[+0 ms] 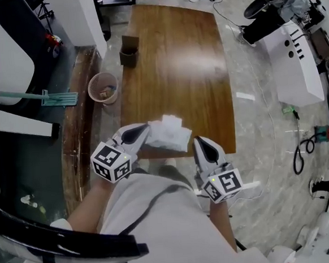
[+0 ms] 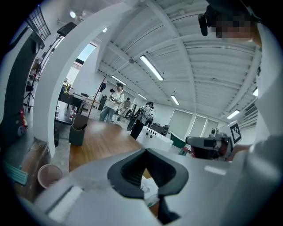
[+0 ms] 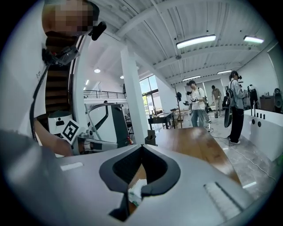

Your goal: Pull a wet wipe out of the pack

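Lying at the near edge of the long wooden table (image 1: 173, 59), the crumpled white wet wipe pack (image 1: 170, 134) sits between both grippers. The left gripper (image 1: 146, 130), jaws closed tip to tip, touches its left side, whether pinching a wipe I cannot tell; the right gripper (image 1: 199, 142), also closed, is just beside its right edge. A dark box (image 1: 128, 50) stands at the table's far left corner, a waste bin (image 1: 103, 87) on the marbled floor (image 1: 254, 115) beside.
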A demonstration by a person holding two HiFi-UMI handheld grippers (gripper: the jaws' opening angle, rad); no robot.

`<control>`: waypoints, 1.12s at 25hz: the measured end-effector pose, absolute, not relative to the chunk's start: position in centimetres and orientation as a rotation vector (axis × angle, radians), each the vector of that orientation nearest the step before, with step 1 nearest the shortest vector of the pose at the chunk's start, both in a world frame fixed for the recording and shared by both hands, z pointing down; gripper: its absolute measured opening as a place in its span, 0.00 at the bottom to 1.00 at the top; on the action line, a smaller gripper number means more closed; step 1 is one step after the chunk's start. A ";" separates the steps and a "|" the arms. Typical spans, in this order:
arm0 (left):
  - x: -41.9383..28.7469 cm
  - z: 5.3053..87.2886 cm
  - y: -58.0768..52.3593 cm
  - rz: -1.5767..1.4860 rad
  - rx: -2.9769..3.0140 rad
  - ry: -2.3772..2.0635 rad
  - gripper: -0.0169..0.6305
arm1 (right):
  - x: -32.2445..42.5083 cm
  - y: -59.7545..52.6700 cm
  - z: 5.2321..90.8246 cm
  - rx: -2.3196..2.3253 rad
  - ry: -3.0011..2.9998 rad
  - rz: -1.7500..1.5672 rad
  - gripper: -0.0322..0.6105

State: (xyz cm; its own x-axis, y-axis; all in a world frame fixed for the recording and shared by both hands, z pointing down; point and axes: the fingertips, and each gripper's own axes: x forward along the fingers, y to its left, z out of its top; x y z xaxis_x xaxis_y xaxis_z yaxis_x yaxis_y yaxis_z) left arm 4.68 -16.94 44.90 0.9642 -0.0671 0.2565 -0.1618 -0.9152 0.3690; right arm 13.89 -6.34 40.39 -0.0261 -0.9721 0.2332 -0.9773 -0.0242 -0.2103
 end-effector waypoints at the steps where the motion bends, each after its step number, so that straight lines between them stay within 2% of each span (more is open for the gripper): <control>1: 4.8 45.1 -17.0 0.341 2.718 -0.177 0.04 | 14.0 -6.7 40.6 2.164 -2.196 0.502 0.06; 6: 5.5 44.7 -17.1 0.347 2.721 -0.273 0.04 | 14.9 -7.7 42.7 1.975 -2.231 0.510 0.06; 13: 5.7 43.5 -17.0 0.269 2.683 -0.427 0.04 | 14.0 -9.6 45.6 1.565 -2.243 0.356 0.06; 25: 4.1 47.1 -14.4 0.325 2.545 -0.693 0.04 | 12.6 -10.6 57.4 1.078 -2.128 0.401 0.06; 28: 3.9 48.0 -13.8 0.341 2.511 -0.731 0.04 | 12.2 -10.8 59.3 0.996 -2.112 0.387 0.10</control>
State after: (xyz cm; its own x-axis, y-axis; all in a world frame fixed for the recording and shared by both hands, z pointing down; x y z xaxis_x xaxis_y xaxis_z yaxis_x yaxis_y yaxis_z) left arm 3.94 -13.83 48.04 0.8244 -0.4326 0.3649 -0.5576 -0.7312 0.3930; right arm 12.21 -10.76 59.28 -0.4109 -0.5295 0.7422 -0.7584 0.6503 0.0440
